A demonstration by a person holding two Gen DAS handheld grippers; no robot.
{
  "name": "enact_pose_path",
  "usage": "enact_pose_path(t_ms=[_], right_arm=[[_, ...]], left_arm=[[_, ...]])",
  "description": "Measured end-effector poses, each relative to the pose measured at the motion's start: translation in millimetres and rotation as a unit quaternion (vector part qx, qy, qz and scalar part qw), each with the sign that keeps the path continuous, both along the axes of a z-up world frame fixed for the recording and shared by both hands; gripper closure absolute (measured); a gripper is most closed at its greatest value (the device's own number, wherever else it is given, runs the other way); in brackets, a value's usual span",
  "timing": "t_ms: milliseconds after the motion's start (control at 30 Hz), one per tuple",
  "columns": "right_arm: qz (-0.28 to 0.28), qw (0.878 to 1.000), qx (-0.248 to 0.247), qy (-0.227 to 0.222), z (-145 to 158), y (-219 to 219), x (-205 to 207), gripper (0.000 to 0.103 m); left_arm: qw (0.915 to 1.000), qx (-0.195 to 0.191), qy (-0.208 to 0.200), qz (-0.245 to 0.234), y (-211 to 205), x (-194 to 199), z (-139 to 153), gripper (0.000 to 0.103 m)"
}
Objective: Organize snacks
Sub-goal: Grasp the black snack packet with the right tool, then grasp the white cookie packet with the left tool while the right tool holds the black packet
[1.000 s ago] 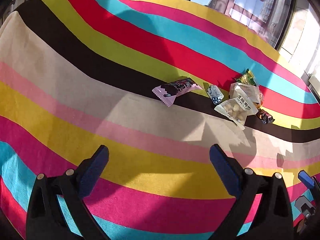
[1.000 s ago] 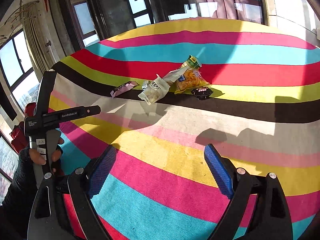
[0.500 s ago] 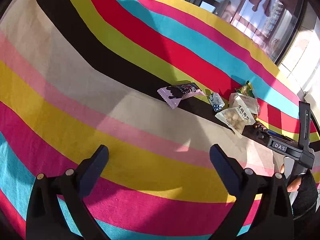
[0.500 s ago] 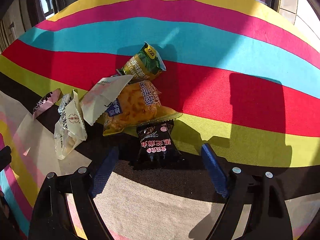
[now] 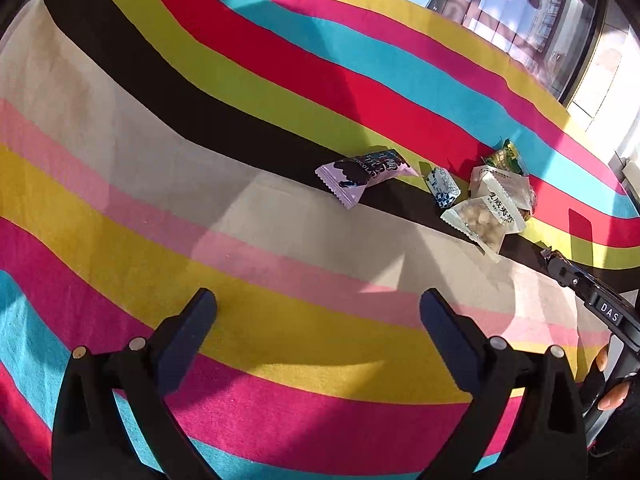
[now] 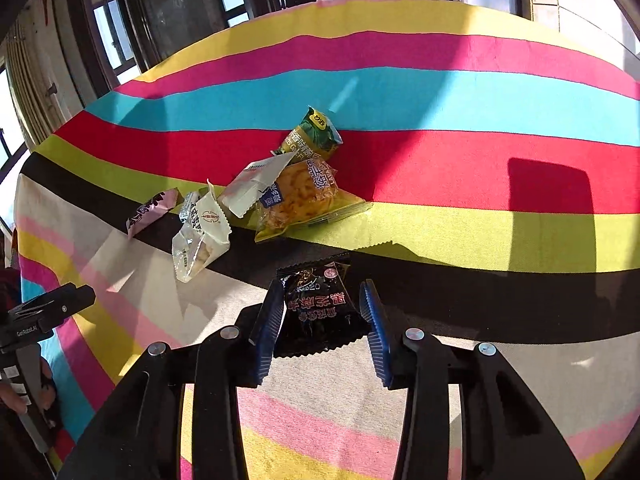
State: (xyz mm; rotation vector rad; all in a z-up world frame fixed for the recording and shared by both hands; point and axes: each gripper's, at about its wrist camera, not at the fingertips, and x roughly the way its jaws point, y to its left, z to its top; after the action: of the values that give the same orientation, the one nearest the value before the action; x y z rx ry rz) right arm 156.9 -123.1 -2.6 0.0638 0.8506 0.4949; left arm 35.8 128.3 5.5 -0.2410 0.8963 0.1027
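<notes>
Snacks are bunched up on the striped cloth. Small black packet (image 6: pixel 318 308) with red lettering lies flat by the dark stripe. Behind it, a clear yellow bag (image 6: pixel 300 198) of chips, a green pouch (image 6: pixel 314 136), two white packets (image 6: pixel 200 236), a tiny blue-white one (image 5: pixel 442 188) and a lilac chocolate wrapper (image 5: pixel 362 174) off to the side.

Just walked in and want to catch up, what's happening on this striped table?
A person is sorting snacks with two handheld grippers. The right gripper has just been closing around a black snack packet near the pile of other packets. The left gripper hangs open over the striped cloth, holding nothing.
</notes>
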Motion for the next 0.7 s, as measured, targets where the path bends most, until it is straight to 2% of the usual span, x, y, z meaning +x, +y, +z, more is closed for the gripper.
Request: enact_pose_path(t_ms=[100,133,167,233,267,300,433,600,700], right_arm=[[-0.009,0.999,0.026,0.027,-6.2,-8.2,7.9,0.063],[-0.009,0.999,0.033,0.033,-8.6,-9.6,11.7,0.063],[-0.009,0.999,0.039,0.036,-10.0,-14.0,10.0,0.063],[-0.006,0.998,0.044,0.034,-9.7,-16.2,8.1,0.063],[-0.005,0.998,0.045,0.033,-9.1,-17.1,5.3,0.063],[-0.005,0.998,0.045,0.033,-9.0,-18.5,4.0,0.063],[-0.007,0.998,0.058,0.029,-5.7,-23.0,4.9,0.063],[-0.006,0.997,0.068,0.028,-6.5,-23.2,5.7,0.062],[-0.003,0.998,0.063,0.028,-4.3,-15.2,11.1,0.063]], left_arm=[[0.9983,0.048,0.033,-0.012,-12.4,6.4,-3.1,0.002],[0.9977,0.05,0.044,-0.008,-14.8,8.3,-3.1,0.002],[0.998,0.036,0.052,0.001,-16.3,8.7,-1.3,0.002],[0.9966,-0.055,0.059,0.015,-19.7,8.7,5.5,0.002],[0.9927,-0.104,0.06,0.015,-23.6,11.0,8.0,0.002],[0.9886,-0.137,0.061,0.018,-30.6,15.5,10.8,0.002],[0.9877,-0.143,0.051,0.037,-73.2,46.4,27.3,0.002],[0.9758,-0.184,0.072,0.093,-100.0,87.6,22.6,0.002],[0.9722,-0.177,0.074,0.134,-107.0,102.5,17.9,0.002]])
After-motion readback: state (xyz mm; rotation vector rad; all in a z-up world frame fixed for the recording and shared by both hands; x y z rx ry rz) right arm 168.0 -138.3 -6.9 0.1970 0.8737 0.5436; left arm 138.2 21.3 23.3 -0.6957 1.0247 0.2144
